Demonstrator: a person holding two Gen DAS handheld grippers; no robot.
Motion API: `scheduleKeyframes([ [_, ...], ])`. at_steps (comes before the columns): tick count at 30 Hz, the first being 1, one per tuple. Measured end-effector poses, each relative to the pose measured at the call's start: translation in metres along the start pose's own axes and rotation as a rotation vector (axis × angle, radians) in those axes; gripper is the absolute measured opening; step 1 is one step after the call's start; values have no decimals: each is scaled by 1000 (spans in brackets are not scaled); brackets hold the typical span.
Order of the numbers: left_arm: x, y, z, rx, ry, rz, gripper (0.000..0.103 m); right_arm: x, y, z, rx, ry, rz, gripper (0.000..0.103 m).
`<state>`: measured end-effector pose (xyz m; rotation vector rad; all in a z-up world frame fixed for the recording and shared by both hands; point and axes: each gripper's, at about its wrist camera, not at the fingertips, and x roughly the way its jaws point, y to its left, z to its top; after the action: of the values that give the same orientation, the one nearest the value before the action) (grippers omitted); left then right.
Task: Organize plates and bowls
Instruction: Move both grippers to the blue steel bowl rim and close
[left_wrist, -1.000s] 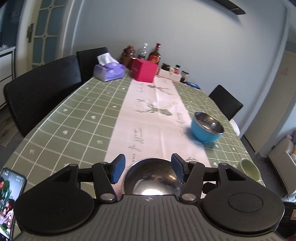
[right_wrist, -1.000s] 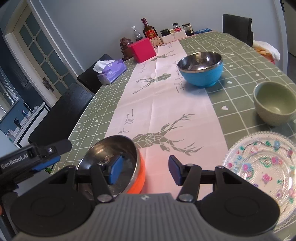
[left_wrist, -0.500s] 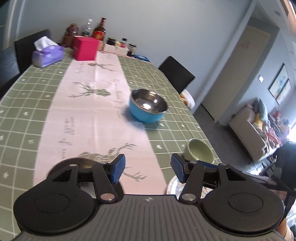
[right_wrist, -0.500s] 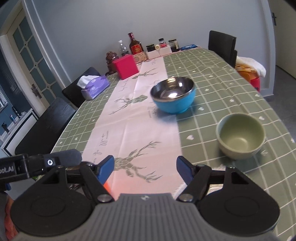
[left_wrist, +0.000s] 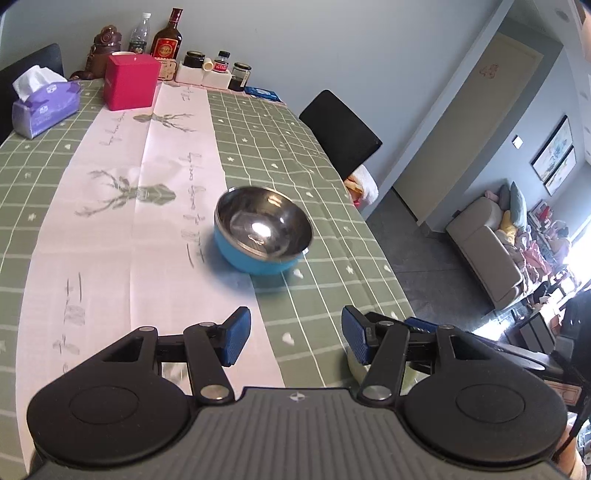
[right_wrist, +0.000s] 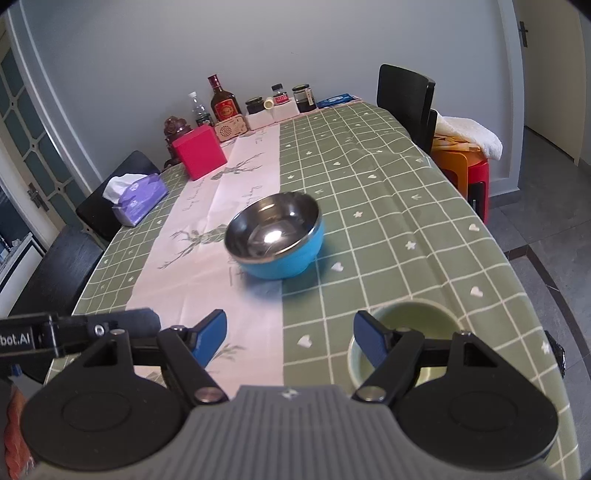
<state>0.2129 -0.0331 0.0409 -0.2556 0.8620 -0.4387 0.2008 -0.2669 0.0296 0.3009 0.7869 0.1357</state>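
Left wrist view, left gripper (left_wrist: 293, 339) parted and empty above the green checked tablecloth (left_wrist: 303, 155), blue steel-lined bowl (left_wrist: 263, 229) ahead, right wrist view, right gripper (right_wrist: 290, 338) having just widened, empty, same bowl (right_wrist: 275, 234) ahead, pale green bowl (right_wrist: 424, 314) behind its right finger.

blue bowl (right_wrist: 275, 236): glossy metal inside | green bowl (right_wrist: 406, 332): smooth glaze | tablecloth (right_wrist: 388, 206): matt

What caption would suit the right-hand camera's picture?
Open right gripper above a green checked table, facing a blue steel-lined bowl; a green bowl sits just beneath.
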Motion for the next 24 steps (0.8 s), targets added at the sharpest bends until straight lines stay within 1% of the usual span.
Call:
scheduleKeyframes([
  [6, 38, 13, 38, -14, 22, 66, 66, 35, -10, 35, 40, 39, 5, 75],
  [8, 51, 19, 47, -28, 32, 95, 65, 50, -11, 45, 46, 56, -6, 74],
  [11, 70, 28, 60, -41, 36, 112, 65, 75, -13, 57, 65, 87, -9, 71],
  [14, 89, 40, 70, -77, 38, 136, 61, 99, -15, 65, 92, 121, -14, 68],
  [15, 95, 43, 73, -87, 40, 139, 61, 107, -16, 67, 100, 130, -19, 66],
  [16, 101, 47, 76, -98, 41, 142, 60, 113, -17, 69, 109, 140, -24, 60],
  [17, 105, 50, 77, -106, 37, 141, 59, 120, -18, 71, 119, 150, -28, 57],
  [18, 111, 53, 79, -111, 35, 142, 59, 125, -18, 72, 123, 158, -28, 56],
  [21, 127, 56, 82, -104, 51, 168, 52, 138, -16, 76, 117, 172, -45, 55],
  [23, 135, 56, 81, -91, 64, 173, 50, 146, -15, 78, 115, 188, -46, 48],
  [24, 140, 56, 80, -83, 73, 183, 47, 151, -15, 79, 118, 195, -50, 47],
])
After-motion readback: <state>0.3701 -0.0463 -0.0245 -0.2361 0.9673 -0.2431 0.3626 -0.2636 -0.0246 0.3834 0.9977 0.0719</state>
